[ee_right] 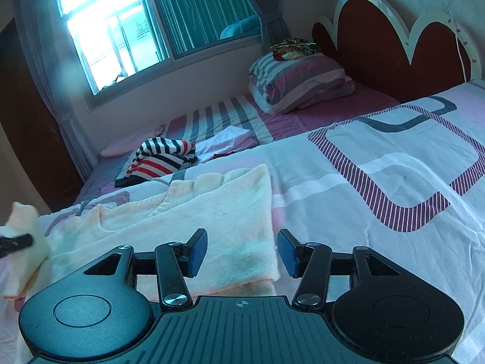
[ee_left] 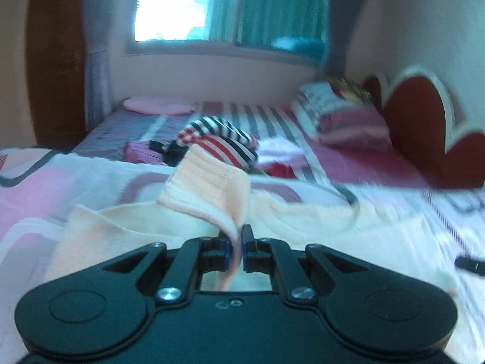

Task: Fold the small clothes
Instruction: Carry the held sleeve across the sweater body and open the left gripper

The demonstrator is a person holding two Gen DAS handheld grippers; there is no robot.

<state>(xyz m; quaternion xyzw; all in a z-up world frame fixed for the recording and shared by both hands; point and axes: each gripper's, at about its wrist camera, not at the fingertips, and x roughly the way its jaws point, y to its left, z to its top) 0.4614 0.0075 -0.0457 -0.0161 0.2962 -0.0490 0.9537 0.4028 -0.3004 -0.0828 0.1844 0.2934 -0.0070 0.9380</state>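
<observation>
A small cream knit sweater [ee_right: 212, 212] lies on the patterned bedspread [ee_right: 379, 157]. My left gripper [ee_left: 237, 242] is shut on a ribbed sleeve end of the sweater [ee_left: 209, 185], lifted above the rest of the garment [ee_left: 303, 221]. In the right wrist view the left gripper's fingers [ee_right: 15, 242] show at the far left with that sleeve [ee_right: 24, 242] raised. My right gripper [ee_right: 242, 251] is open and empty, hovering over the sweater's near folded edge.
A striped red, white and navy garment [ee_right: 163, 157] and a white cloth [ee_right: 227, 139] lie further back on the bed. A striped pillow [ee_right: 300, 79] rests by the red headboard [ee_right: 379, 51]. A window [ee_right: 121, 30] and wall lie behind.
</observation>
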